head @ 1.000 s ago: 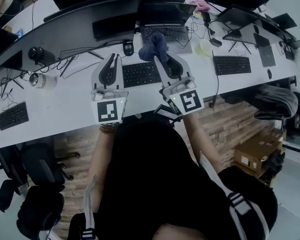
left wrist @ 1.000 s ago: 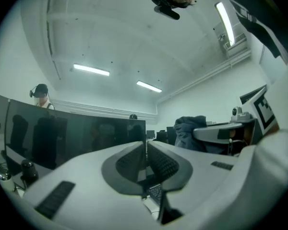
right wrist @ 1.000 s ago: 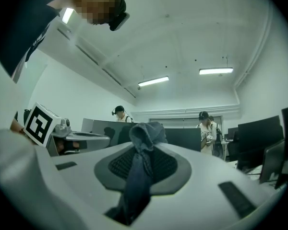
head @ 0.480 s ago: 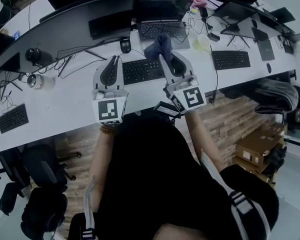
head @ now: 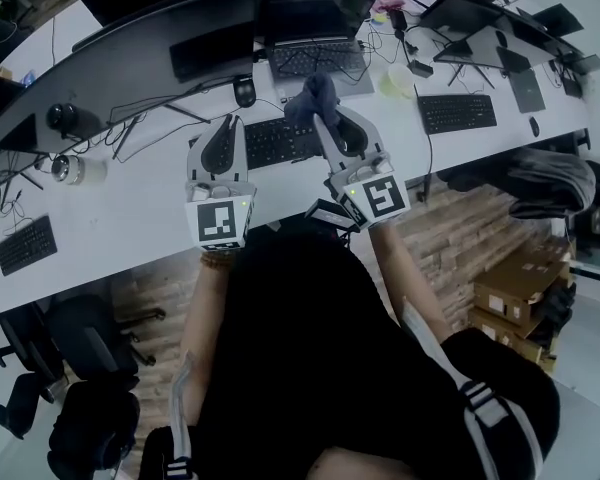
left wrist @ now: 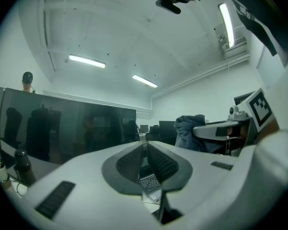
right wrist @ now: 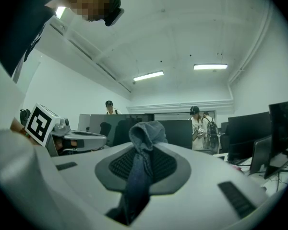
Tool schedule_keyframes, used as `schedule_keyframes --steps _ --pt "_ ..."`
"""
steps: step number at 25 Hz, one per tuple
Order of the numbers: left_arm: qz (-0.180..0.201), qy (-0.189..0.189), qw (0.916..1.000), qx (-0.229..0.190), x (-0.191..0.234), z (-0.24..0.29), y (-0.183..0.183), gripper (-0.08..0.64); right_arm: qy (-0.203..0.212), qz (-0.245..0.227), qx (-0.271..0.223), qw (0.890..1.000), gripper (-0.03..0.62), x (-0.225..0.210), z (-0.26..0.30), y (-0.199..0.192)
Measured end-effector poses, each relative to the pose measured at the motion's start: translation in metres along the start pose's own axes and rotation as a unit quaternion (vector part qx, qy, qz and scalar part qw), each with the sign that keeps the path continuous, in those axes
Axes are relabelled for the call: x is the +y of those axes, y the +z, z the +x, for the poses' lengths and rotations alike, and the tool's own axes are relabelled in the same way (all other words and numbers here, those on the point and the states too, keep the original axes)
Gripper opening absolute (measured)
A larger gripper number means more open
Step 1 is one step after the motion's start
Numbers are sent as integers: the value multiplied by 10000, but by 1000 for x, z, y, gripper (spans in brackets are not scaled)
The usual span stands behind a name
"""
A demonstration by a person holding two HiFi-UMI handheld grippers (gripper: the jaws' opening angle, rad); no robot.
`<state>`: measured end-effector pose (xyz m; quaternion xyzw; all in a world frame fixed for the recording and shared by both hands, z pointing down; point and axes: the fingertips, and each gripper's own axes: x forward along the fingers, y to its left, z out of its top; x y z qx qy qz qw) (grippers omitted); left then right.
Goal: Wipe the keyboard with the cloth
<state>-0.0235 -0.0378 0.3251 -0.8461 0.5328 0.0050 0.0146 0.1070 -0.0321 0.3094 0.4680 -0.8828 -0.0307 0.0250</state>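
A black keyboard [head: 275, 140] lies on the white desk [head: 130, 198], in front of a laptop. My right gripper [head: 323, 110] hovers over the keyboard's right end, shut on a bunched blue-grey cloth [head: 313, 94]. In the right gripper view the cloth [right wrist: 145, 133] bulges above the jaws and hangs down between the pads; the jaws of this gripper [right wrist: 143, 150] have just closed tighter on it. My left gripper [head: 225, 120] hovers by the keyboard's left end. In the left gripper view its jaws [left wrist: 146, 147] meet with nothing between them, and the cloth [left wrist: 187, 131] shows to the right.
Behind the keyboard are an open laptop [head: 315, 60], a black mouse [head: 243, 90] and a row of dark monitors [head: 130, 53]. Other keyboards lie at the right [head: 458, 113] and far left [head: 25, 244]. Cables cross the desk. People stand behind the monitors [right wrist: 198, 128].
Both grippers have sunk a little toward the desk and keyboard. The cloth stays in the right gripper.
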Motion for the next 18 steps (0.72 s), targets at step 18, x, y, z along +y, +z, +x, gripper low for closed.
schedule_keyframes --steps 18 --pt "-365 -332 9984 -265 -26 -22 8 32 476 465 3 9978 52 20 -6 6"
